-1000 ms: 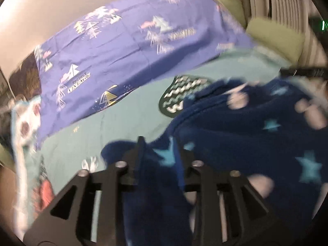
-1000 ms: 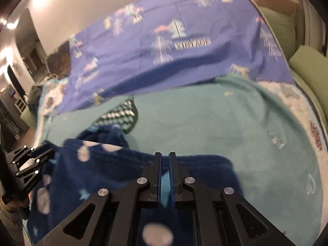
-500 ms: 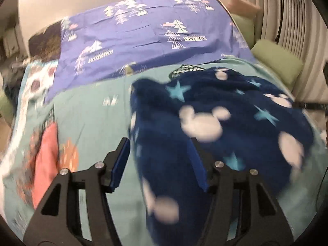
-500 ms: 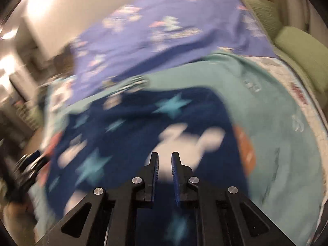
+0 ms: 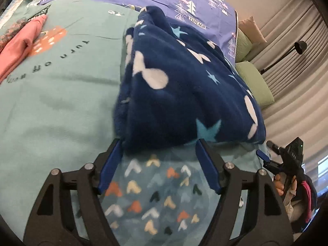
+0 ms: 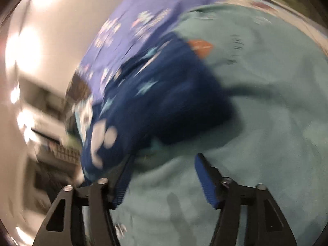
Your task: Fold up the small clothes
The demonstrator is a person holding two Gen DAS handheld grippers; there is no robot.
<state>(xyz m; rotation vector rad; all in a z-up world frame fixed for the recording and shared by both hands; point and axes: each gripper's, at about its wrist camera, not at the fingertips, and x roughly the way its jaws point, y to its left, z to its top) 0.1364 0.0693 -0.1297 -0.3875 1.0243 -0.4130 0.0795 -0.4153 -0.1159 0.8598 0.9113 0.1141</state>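
Both tongs are spreading, nothing between them: left gripper (image 5: 158, 164) just near of the folded fleece (image 5: 184, 86); right gripper (image 6: 162, 176) view motion-blurred, fleece edges indistinct.

A second ago both grippers pinch the navy fleece garment (image 5: 184, 86) and hold it up above the teal blanket (image 5: 61, 102); now it lies on that blanket as a folded heap. The left gripper (image 5: 158, 164) is off the fleece, its jaws opening with only the patterned cloth (image 5: 155, 201) showing between them. The right gripper (image 6: 162, 178), clamped shut before, is opening too, nothing between its jaws, the garment just beyond its left finger.
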